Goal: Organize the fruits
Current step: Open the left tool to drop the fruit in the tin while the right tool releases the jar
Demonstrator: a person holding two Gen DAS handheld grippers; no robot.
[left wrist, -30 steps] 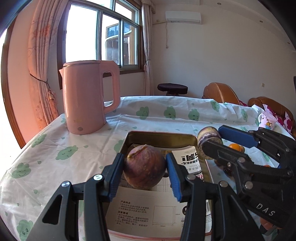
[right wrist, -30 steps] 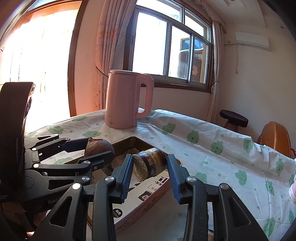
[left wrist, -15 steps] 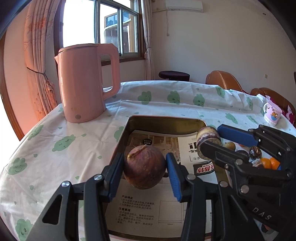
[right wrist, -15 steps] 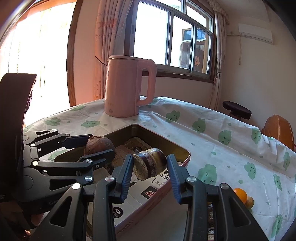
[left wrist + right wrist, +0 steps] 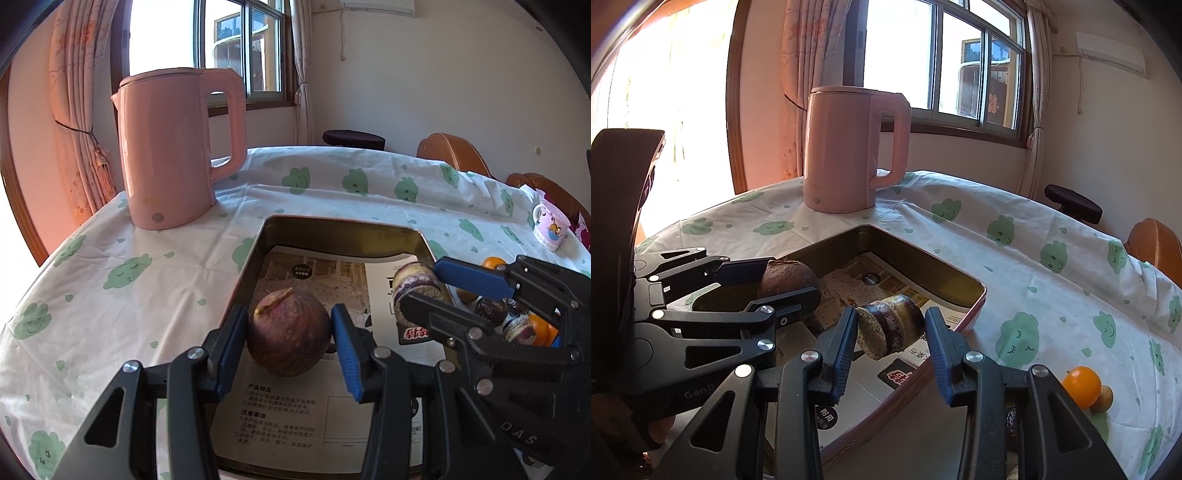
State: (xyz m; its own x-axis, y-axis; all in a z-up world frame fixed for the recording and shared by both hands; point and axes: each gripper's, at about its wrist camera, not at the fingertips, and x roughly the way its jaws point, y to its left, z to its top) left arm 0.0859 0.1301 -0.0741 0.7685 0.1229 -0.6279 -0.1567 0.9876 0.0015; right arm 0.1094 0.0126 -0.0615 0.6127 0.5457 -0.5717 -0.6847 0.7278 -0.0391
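Surface: round table under a white tablecloth (image 5: 155,266) printed with green clouds. Room: window (image 5: 960,66) with curtains, wall air conditioner (image 5: 1110,59), dark stool (image 5: 354,138), brown chairs (image 5: 454,155).

Change vs. 1.0 s ago: both views now look more steeply down into the tray (image 5: 343,236), and the kettle fills more of each view; both fruits stay clamped as before.

Pink kettle (image 5: 173,147) stands on the cloth just beyond the tray's far left corner. Tray is lined with printed paper (image 5: 295,417).

Left gripper (image 5: 290,339): pads tight on a round purple-brown fruit (image 5: 288,332), low over the paper. Right gripper (image 5: 891,334): clamped on a short banded cylindrical fruit (image 5: 890,328) above the tray's right part, blocking the loose fruits on the cloth beside it. Cartoon mug (image 5: 550,229) at right. Orange (image 5: 1080,386) and a smaller fruit touching it, outside the tray.
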